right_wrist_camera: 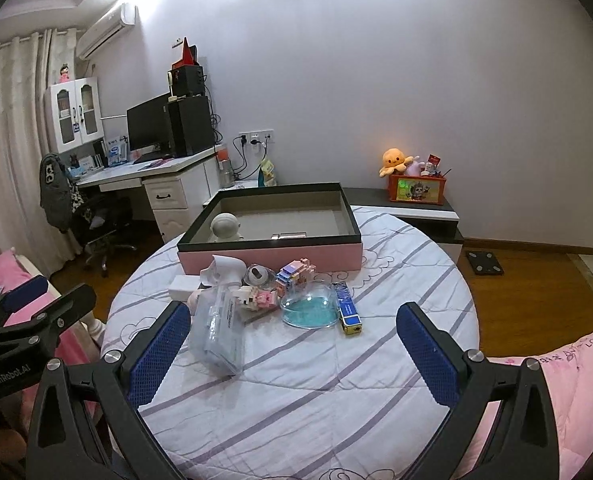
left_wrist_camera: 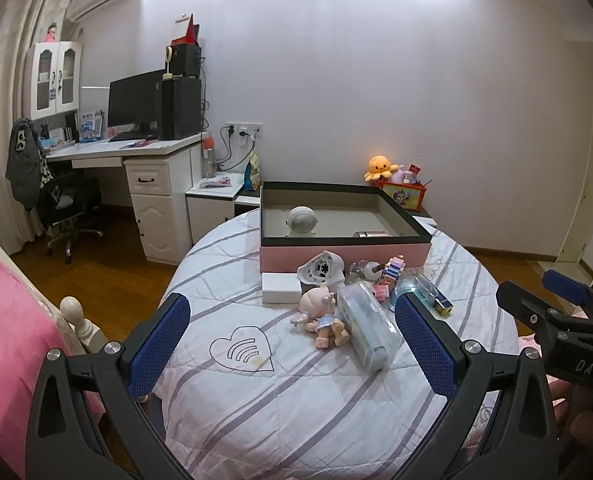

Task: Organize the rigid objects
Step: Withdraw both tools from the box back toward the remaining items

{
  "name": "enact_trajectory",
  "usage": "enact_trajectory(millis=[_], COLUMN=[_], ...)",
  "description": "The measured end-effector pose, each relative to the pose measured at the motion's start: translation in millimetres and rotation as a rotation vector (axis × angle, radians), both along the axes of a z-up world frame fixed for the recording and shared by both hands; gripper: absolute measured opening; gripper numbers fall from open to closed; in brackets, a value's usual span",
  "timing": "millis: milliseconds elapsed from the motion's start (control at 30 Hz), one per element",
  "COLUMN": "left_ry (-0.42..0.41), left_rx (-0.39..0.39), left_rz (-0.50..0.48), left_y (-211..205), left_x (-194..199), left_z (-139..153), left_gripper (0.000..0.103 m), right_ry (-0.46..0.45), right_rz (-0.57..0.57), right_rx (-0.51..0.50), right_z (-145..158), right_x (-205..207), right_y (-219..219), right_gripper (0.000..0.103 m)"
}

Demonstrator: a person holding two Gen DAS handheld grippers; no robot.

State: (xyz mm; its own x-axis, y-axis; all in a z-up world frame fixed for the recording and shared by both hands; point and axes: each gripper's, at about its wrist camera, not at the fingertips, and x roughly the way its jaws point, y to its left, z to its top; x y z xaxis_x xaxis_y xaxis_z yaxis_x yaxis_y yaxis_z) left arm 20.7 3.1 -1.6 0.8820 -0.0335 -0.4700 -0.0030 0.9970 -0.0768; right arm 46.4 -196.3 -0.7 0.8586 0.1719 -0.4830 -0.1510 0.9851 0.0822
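While both jaws gape, toys (right_wrist_camera: pixel 280 280) lie before the pink box (right_wrist_camera: pixel 270 258)

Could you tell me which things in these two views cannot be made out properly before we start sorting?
- Small silvery item in the pink box: both views, mostly behind the box's front wall.
- Pink baby doll: right wrist view, hidden by the clear plastic case.
- Print on the blue and yellow box: too small.
- Left tool and right tool: open, holding nothing.

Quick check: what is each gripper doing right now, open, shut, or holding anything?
Left gripper: open, holding nothing.
Right gripper: open, holding nothing.
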Motion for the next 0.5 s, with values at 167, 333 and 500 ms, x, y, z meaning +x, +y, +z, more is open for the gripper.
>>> enact_trajectory(millis=[167,333,500], left_ry=[0.004,0.003,0.004], left_rx=[-0.003,-0.007,-0.006], left_rz=[-0.003,-0.004,-0.004], left_y=[0.3,-0.7,-1.0], left_x=[1.3,2.1,2.2], left_z=[0.4,-0.2,-1.0], left_gripper=[0.103,0.103,0.103], right_ry=[0.002,0.005,0.009], right_rz=[-0.001,-0.001,0.001], right_rx=[0.0,-0.001,-0.001], right_z=[-0.9,-1.1,-2.0], right_x=[-1.1,-1.1,-0.8], right_y=[0.8,1.6,1.4], right_gripper=[0.103,0.103,0.103])
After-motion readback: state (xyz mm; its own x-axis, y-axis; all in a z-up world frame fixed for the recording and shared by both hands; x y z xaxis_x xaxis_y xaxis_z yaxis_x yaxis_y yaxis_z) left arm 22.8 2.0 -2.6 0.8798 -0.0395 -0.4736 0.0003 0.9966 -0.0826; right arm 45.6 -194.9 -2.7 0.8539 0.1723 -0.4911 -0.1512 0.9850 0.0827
